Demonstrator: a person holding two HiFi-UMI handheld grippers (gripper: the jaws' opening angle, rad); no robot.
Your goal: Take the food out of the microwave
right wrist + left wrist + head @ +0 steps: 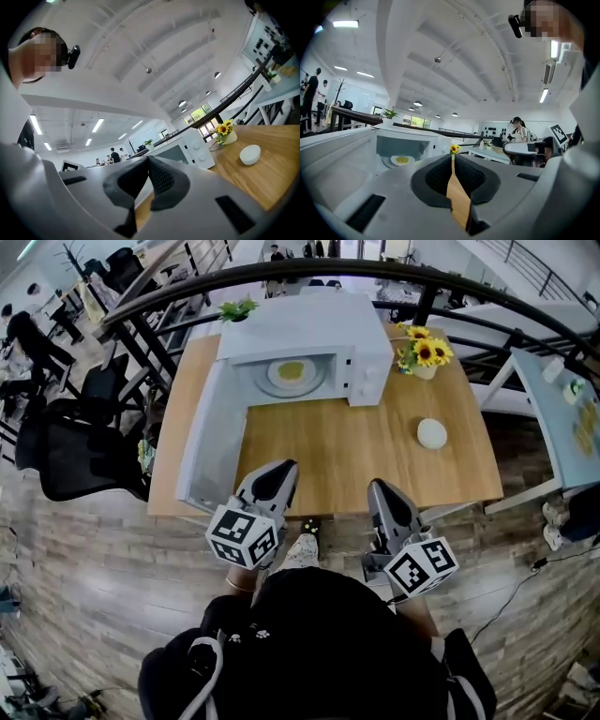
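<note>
So the microwave (309, 329) sat at the far side of the wooden table (375, 451), with its door (211, 442) swung wide open to the left. The food (291, 370), something flat and yellow, was inside on a white plate (305, 385), right on the turntable. You could see it from the left gripper view too, off to the left of the jaws.

The left gripper (278, 474) was at the near edge of the table, pointing toward the open oven, just right of the door. Its jaws were pressed together with nothing between them; only a sliver of table and the sunflowers showed past the tips. The right gripper (384, 488) was beside it, a bit apart, also at the near edge. Its pads met at the tip as well, so it was closed and empty. Neither one was touching the plate or the microwave.

Other stuff on the table: a little vase of sunflowers (424, 351) just right of the microwave, and a small white bowl (432, 433) out in the open on the right side, nearer the edge.
</note>
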